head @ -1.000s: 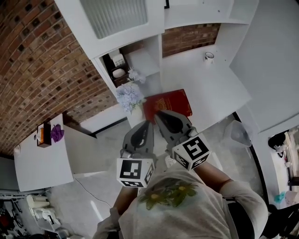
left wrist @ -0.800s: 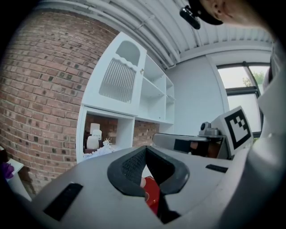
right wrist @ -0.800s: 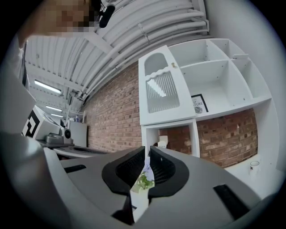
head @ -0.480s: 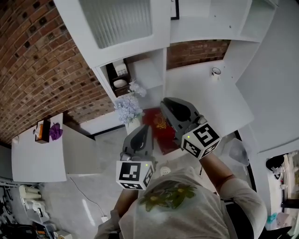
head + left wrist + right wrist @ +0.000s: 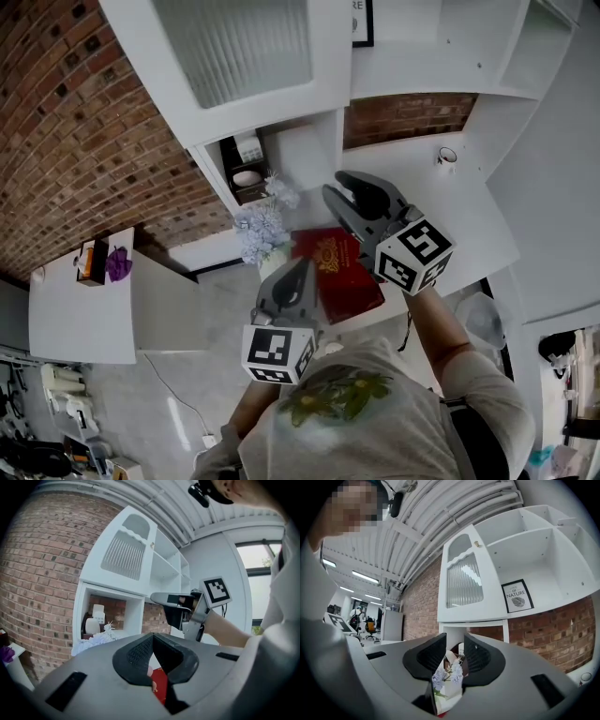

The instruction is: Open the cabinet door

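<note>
- White-framed cabinet door, with a ribbed glass panel, appears shut beside the brick wall. It sits above an open niche, up and ahead of both tools.
- Left tool hangs low over the flowers and the red book on the tabletop. Its jaw tips are together on nothing, and it is the farther of the two from the door.
- Right tool is held higher and points level at the cabinet. Its jaws have just been opening and stand apart and empty, with only the flowers showing beyond the gap.
- Small knob sits near the door's upper right corner, above and slightly right of the right tool's line. The door's long axis is upright, so the pull likely begins at that right edge, with the right hand nearer.
</note>
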`<state>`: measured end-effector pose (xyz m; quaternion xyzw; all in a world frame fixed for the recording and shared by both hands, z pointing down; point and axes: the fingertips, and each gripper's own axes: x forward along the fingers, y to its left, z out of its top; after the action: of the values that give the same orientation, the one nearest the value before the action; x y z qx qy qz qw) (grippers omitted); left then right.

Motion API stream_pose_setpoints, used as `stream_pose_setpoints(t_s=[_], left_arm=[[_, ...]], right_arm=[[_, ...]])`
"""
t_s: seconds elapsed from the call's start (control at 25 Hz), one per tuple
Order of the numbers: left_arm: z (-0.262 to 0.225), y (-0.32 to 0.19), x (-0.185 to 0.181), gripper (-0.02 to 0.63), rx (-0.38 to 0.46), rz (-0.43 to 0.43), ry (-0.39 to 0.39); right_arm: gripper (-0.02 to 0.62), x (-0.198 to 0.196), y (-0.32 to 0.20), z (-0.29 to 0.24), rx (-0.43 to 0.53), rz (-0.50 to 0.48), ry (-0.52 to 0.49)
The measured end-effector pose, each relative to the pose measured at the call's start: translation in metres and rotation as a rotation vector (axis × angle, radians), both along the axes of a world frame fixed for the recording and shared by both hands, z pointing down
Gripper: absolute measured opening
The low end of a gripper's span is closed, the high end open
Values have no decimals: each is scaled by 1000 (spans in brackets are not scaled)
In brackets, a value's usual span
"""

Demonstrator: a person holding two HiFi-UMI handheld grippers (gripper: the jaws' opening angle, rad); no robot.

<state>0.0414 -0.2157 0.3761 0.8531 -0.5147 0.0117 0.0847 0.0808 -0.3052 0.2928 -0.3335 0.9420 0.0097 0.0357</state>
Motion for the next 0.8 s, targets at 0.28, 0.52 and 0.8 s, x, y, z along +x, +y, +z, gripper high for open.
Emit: stream_pose_setpoints(t_s=[0.28,0.52,0.8], left_arm=[[0,-23,3,10,-8,-4,-11],[4,-37,3,10,-23,-14,-19],[9,-45,1,10,-50,-26,-7]], right_arm=[[98,16,-46,-5,-73,-21,-66],[109,39,-79,-16,-68,7,-110],[130,43,-109,-28,-38,-3,-121]])
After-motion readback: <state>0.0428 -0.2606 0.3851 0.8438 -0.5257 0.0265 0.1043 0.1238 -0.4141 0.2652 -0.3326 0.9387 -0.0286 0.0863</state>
